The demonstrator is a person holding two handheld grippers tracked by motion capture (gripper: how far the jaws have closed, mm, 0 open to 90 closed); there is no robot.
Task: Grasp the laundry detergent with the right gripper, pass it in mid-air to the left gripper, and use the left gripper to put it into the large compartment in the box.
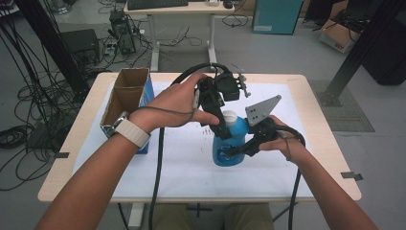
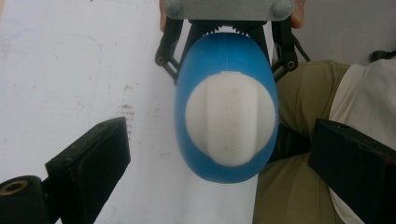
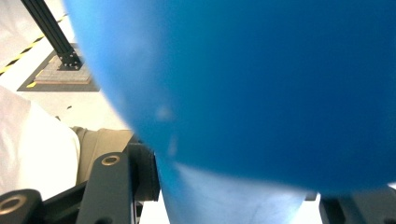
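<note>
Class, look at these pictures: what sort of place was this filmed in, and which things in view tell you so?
Probably a lab or workshop: loose cables trail across the floor, a desk with a keyboard stands behind the table, and cardboard boxes sit about.

A pale wooden worktop [image 1: 330, 158] under a white sheet stands on a grey floor [image 1: 268, 52] strewn with black cables [image 1: 28, 91]. Behind it sits a second desk [image 1: 182, 9], with a teal cabinet [image 1: 274, 17] and a cardboard box [image 1: 335, 33] further right.

Lab: floor cables [image 1: 28, 96], computer tower [image 1: 122, 33]
</note>
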